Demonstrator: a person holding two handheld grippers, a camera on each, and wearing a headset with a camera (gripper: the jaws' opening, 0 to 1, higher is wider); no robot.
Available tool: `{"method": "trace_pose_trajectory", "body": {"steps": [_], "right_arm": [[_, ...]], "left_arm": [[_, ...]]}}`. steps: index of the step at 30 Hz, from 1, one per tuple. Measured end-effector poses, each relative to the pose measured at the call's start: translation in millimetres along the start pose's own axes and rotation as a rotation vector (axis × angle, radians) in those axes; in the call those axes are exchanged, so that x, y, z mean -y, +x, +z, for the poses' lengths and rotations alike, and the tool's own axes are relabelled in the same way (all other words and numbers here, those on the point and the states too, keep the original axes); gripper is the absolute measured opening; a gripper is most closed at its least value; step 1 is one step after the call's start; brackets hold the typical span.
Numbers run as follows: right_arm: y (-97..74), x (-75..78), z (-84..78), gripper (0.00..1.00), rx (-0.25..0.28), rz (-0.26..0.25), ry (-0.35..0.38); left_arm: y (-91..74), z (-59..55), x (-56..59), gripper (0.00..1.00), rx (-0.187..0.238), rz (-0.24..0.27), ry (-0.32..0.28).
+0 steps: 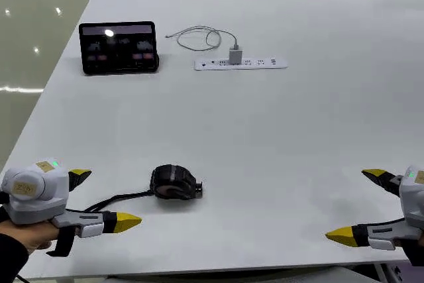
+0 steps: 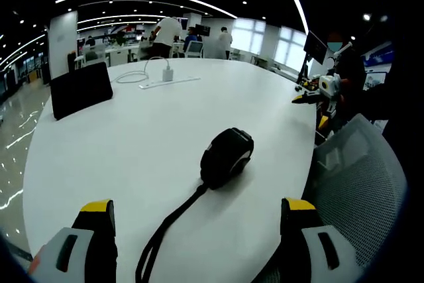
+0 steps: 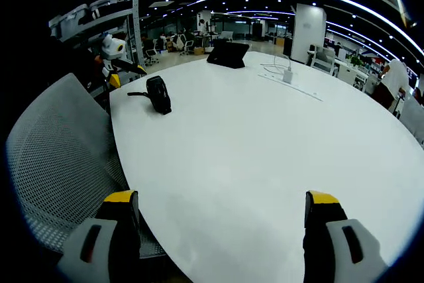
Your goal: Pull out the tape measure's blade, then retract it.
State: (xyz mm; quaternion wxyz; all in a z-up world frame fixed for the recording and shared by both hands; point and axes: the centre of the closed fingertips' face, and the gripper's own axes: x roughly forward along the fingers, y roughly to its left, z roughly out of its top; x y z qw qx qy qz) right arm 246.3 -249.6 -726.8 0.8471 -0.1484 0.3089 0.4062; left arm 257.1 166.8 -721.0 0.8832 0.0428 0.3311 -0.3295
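A black tape measure lies on the white table near its front edge, a black wrist strap trailing left from it. In the left gripper view the tape measure sits just ahead of the jaws. My left gripper is open beside it, yellow fingertips spread on either side of the strap. My right gripper is open at the table's front right, far from the tape measure. No blade shows outside the case.
A dark tablet stands at the back left. A white power strip with a charger and coiled cable lies at the back middle. A grey mesh chair sits at the table's near edge.
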Motion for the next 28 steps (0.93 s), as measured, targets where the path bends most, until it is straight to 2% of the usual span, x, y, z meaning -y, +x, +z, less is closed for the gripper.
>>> {"method": "trace_pose_trajectory", "body": {"steps": [4, 9, 11, 16, 18, 23, 28], "right_arm": [[-3.4, 3.9, -3.2, 1.0, 0.009, -0.011, 0.013], [-3.8, 3.8, -5.4, 1.0, -0.004, -0.016, 0.007], [-4.0, 3.5, -5.1, 1.0, 0.0, -0.017, 0.008], [-3.7, 4.8, -7.5, 1.0, 0.004, -0.021, 0.034], [-4.1, 5.2, -6.9, 1.0, 0.006, -0.023, 0.027], [-4.3, 5.7, -8.1, 1.0, 0.005, -0.02, 0.025], [-3.4, 4.4, -7.2, 1.0, 0.006, -0.016, 0.022]], "left_arm": [[-1.5, 2.2, -2.6, 1.0, 0.011, 0.003, -0.005], [-1.0, 4.5, -1.3, 1.0, 0.02, -0.006, -0.02], [0.4, 2.4, -6.1, 1.0, 0.003, 0.027, -0.01], [2.1, 1.1, 5.0, 1.0, -0.013, -0.017, -0.014], [2.5, 2.3, 3.3, 1.0, -0.013, -0.003, -0.003], [0.9, 5.7, 3.1, 1.0, -0.003, -0.008, -0.013], [-0.7, 4.0, 2.8, 1.0, -0.005, -0.011, -0.016]]}}
